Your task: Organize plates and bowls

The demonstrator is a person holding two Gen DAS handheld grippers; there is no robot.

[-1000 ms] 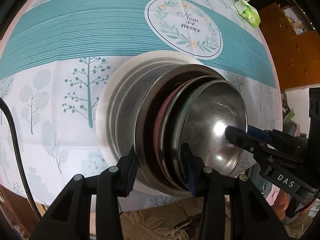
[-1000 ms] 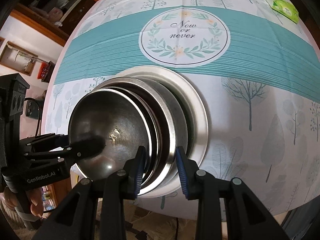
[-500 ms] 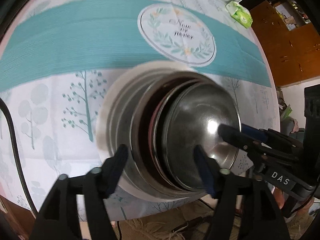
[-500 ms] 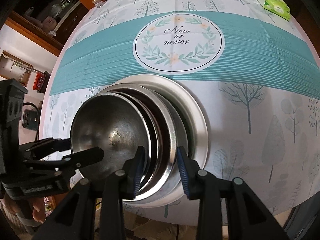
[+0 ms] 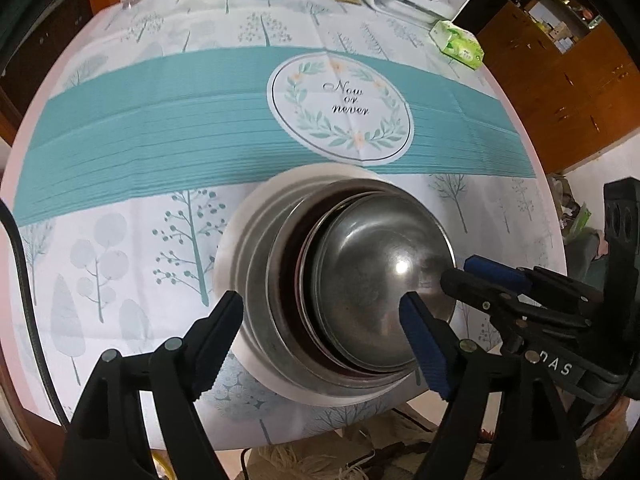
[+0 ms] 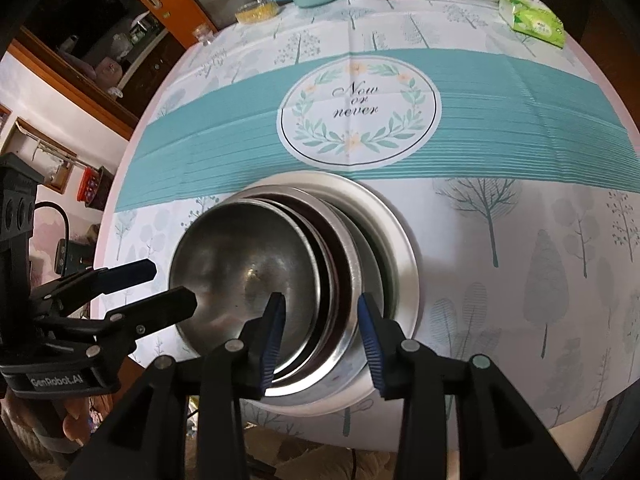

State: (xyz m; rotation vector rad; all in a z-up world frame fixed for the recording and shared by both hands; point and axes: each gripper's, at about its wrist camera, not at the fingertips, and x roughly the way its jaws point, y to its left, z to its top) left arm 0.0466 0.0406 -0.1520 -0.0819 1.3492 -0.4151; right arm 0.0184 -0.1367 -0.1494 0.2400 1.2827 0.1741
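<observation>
Since a second ago the left tool [image 5: 322,322] has let go and risen, jaws opening around the nested stack [image 5: 340,296] at the table's [image 5: 160,120] near edge. Right tool [image 6: 320,326] is opening too, straddling the rims. Stiff, slippery steel: best gripped by the rim.

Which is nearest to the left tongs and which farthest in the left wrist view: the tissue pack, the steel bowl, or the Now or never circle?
From the left tongs:
1. Steel bowl, between the fingers, top of the stack.
2. Now or never circle, mid-table beyond the stack.
3. Tissue pack, far right edge.
</observation>
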